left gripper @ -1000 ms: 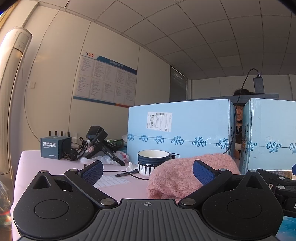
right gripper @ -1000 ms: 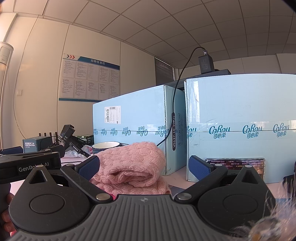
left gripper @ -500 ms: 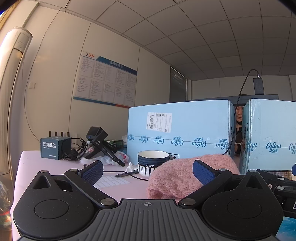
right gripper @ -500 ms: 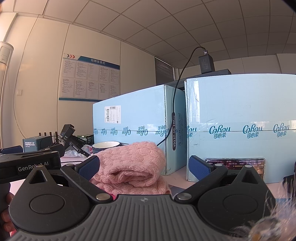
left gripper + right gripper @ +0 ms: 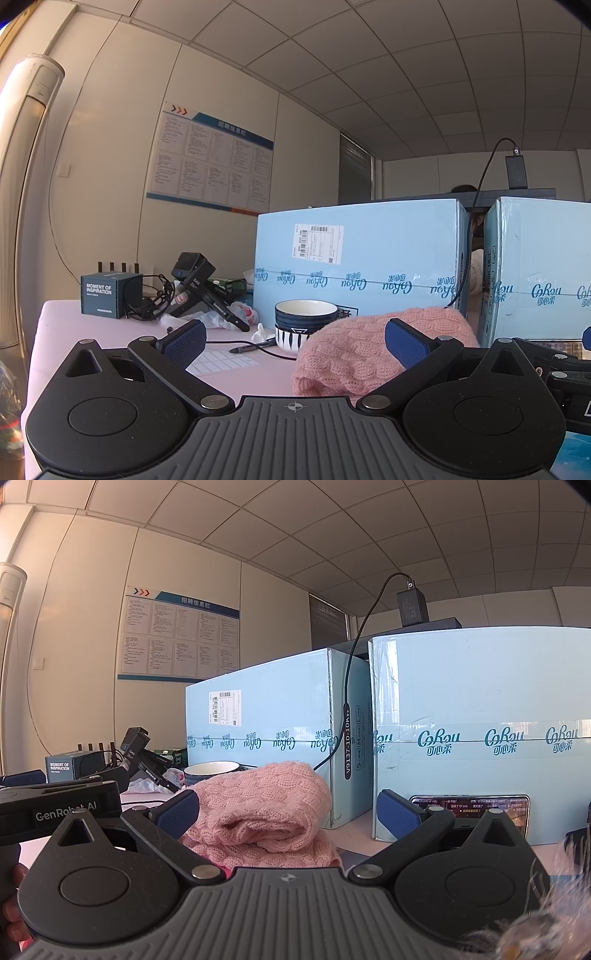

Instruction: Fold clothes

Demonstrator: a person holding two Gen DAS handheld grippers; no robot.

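Note:
A folded pink cable-knit sweater [image 5: 369, 350] lies bunched on the pink table [image 5: 74, 325], in front of the blue boxes. My left gripper [image 5: 295, 343] is open just short of it, its blue pads [image 5: 184, 341] wide apart and holding nothing. From the right wrist view the same sweater [image 5: 266, 805] fills the middle, and my right gripper [image 5: 288, 812] is open in front of it. The left gripper [image 5: 62, 805] shows at that view's left edge, with a hand [image 5: 11, 904] below it. The right gripper's body [image 5: 554, 362] shows at the left view's right edge.
A dark blue striped bowl [image 5: 304, 321] stands just behind the sweater. Two large light-blue cartons [image 5: 362, 258] [image 5: 480, 720] wall off the back. A phone [image 5: 469, 806] leans on the right carton. A pen [image 5: 251, 347], a black box [image 5: 107, 295] and a camera handle [image 5: 199, 284] lie at left.

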